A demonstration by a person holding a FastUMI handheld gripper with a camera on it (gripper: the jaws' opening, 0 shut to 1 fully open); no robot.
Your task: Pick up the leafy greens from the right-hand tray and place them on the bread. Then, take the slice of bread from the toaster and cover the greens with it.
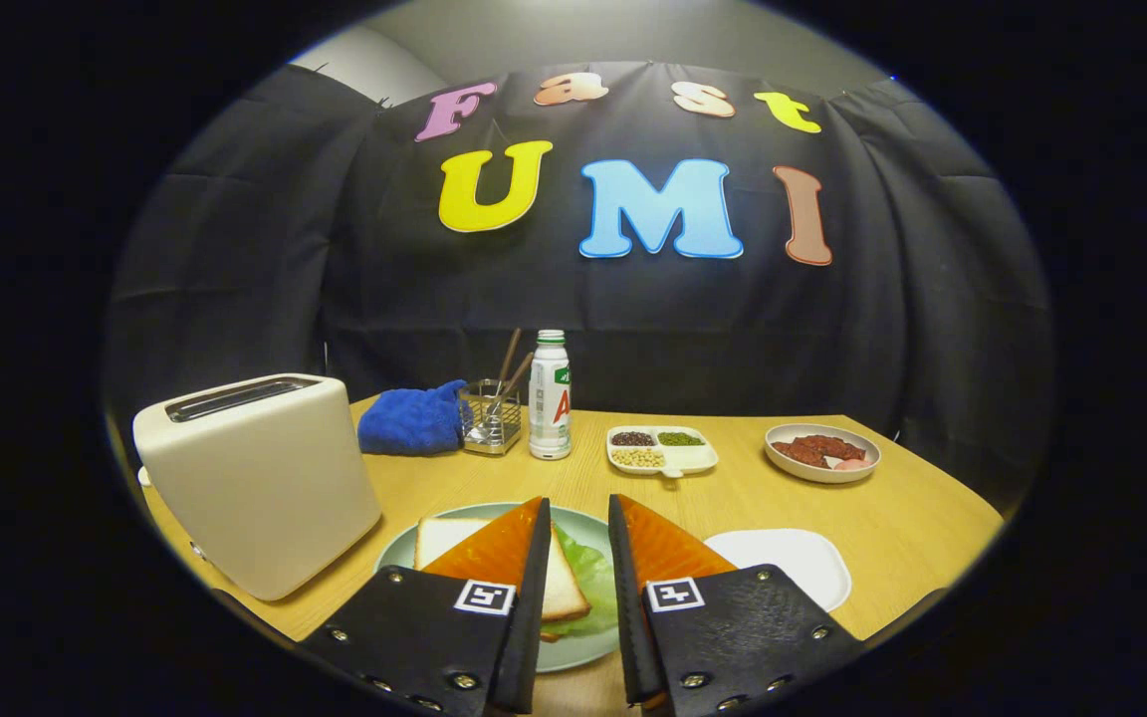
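On the counter (892,528), at 6 o'clock: a green plate (573,652) carries a bread slice (564,588) lying flat over the leafy greens (595,583).
Greens: a frill peeks out from under the slice's 3 o'clock edge; whether another slice lies beneath, cannot tell.
Jaws: apart, gripping nothing, straddling the slice's 3 o'clock corner from above.
Toaster (265,478): at 9 o'clock of the plate, no bread standing out of its slot.
White tray (793,563): at 3 o'clock of the plate.
Judgement: greens look covered as the task wants.
Care: keep the jaws wide and move off vertically, so neither nudges the slice askew.
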